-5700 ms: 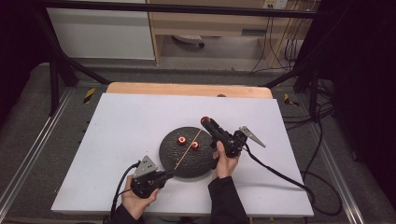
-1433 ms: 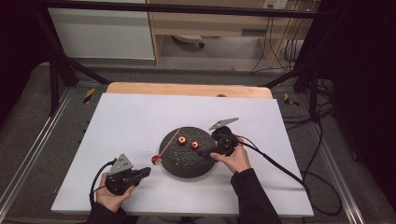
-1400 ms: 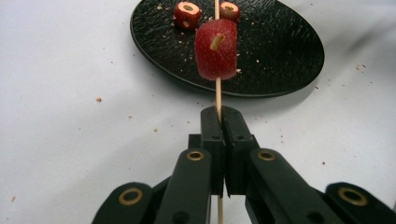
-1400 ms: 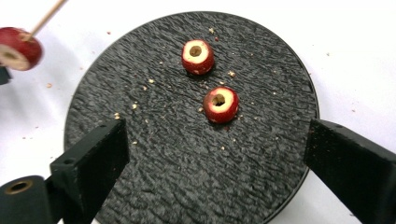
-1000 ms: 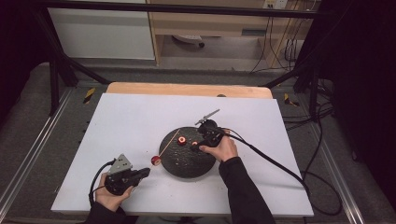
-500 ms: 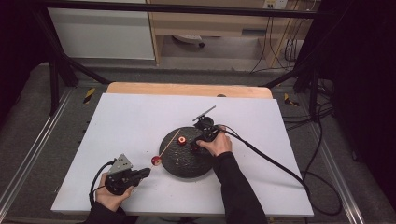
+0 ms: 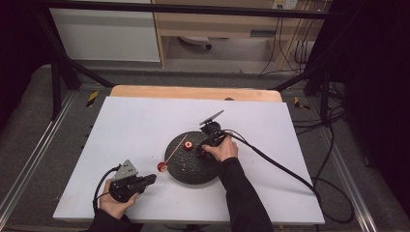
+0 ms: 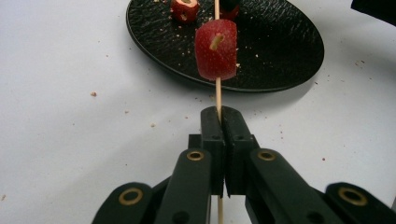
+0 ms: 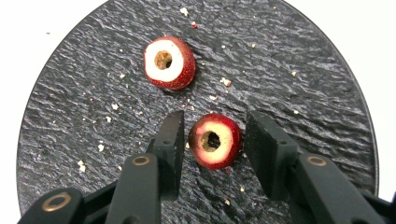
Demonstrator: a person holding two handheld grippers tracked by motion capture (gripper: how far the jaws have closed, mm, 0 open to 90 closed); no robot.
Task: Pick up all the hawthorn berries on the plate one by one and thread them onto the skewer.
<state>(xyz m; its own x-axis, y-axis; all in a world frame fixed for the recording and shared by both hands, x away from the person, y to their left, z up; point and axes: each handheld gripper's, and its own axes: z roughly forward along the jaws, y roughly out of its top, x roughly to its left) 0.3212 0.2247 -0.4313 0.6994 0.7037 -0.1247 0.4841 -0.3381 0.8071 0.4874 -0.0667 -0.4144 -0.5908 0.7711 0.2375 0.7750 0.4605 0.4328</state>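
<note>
A round black textured plate (image 7: 193, 171) sits near the middle of the white table top (image 7: 135, 121); the left gripper (image 8: 219, 122) has its jaws pressed together on a thin wooden skewer (image 8: 217, 91), which points over the plate and carries one red cored fruit piece (image 8: 215, 50) near the plate's rim; the right gripper (image 9: 212, 140) is spread wide over the plate, its jaws either side of a second red fruit piece with a pale hollow centre (image 9: 215, 140), not visibly touching it; a third hollow red piece (image 9: 169, 62) lies just beyond on the plate; pale crumbs dot the plate
</note>
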